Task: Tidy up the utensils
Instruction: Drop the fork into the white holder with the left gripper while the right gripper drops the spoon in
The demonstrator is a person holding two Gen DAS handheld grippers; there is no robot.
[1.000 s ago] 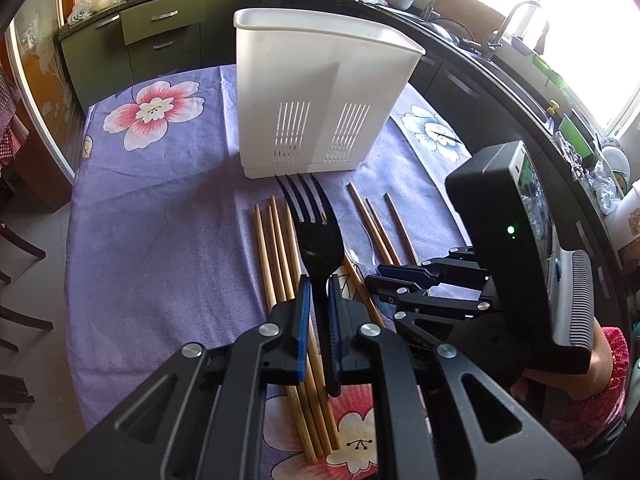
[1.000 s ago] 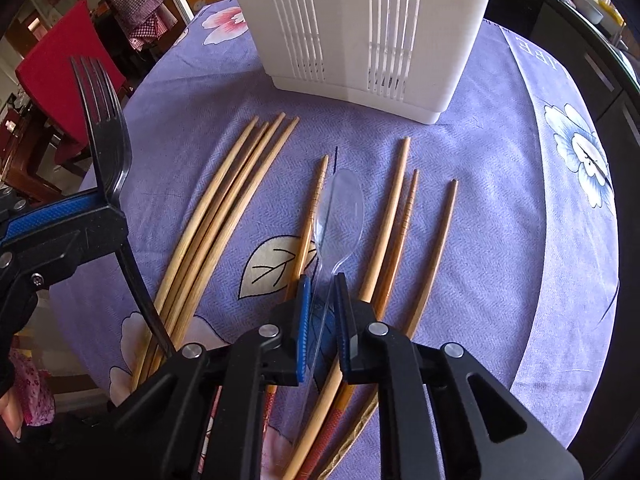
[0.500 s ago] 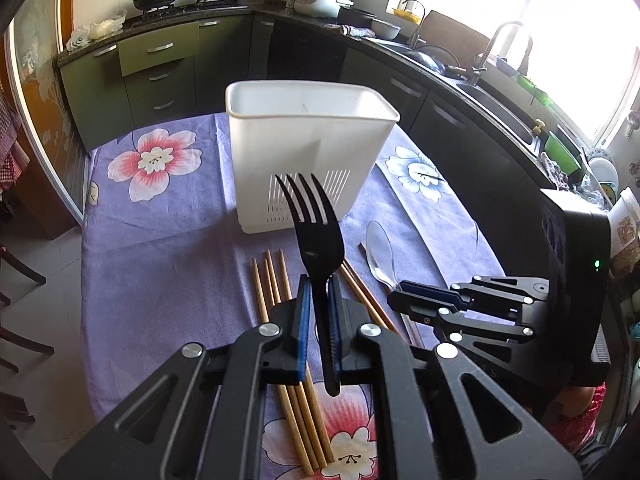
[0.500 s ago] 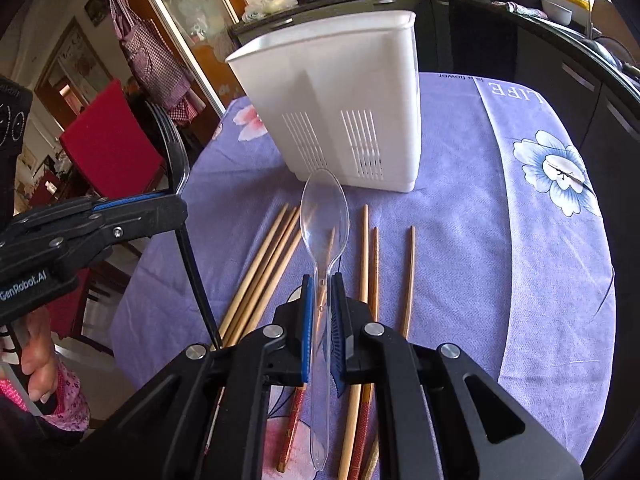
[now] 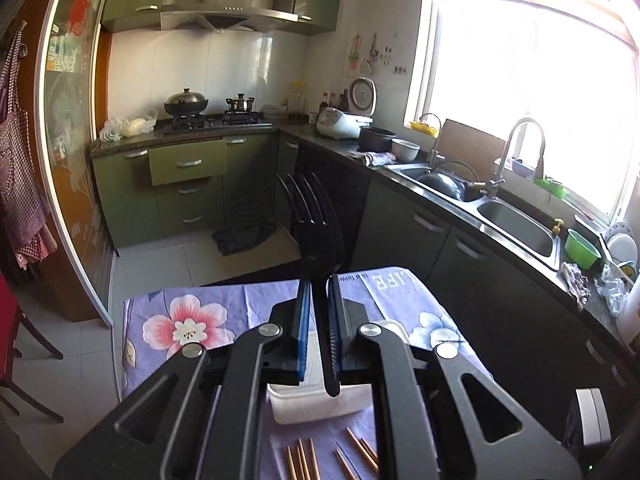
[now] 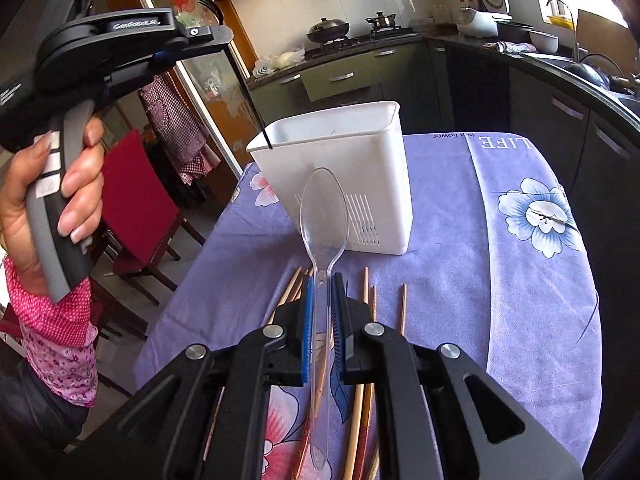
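Note:
My left gripper point(image 5: 319, 300) is shut on a black plastic fork point(image 5: 316, 236), tines up. In the right wrist view the left gripper point(image 6: 188, 40) is high above the white utensil caddy point(image 6: 352, 176), and the fork's handle tip point(image 6: 267, 139) hangs at the caddy's left rim. My right gripper point(image 6: 320, 300) is shut on a clear plastic spoon point(image 6: 324, 212), bowl up, held above the table in front of the caddy. Several wooden chopsticks point(image 6: 368, 292) lie on the purple floral tablecloth point(image 6: 500, 280) below. The caddy point(image 5: 320, 404) shows partly under the left fingers.
A red chair point(image 6: 136, 200) stands left of the table. Green kitchen cabinets point(image 5: 188, 188), a stove with pots point(image 5: 208, 116) and a sink counter point(image 5: 480, 200) lie beyond the table. The person's hand point(image 6: 44, 184) holds the left gripper's handle.
Both grippers have risen from the table with their utensils. The left gripper tilted up and moved over the caddy, so the fork's handle now hangs at its rim. The spoon is lifted higher.

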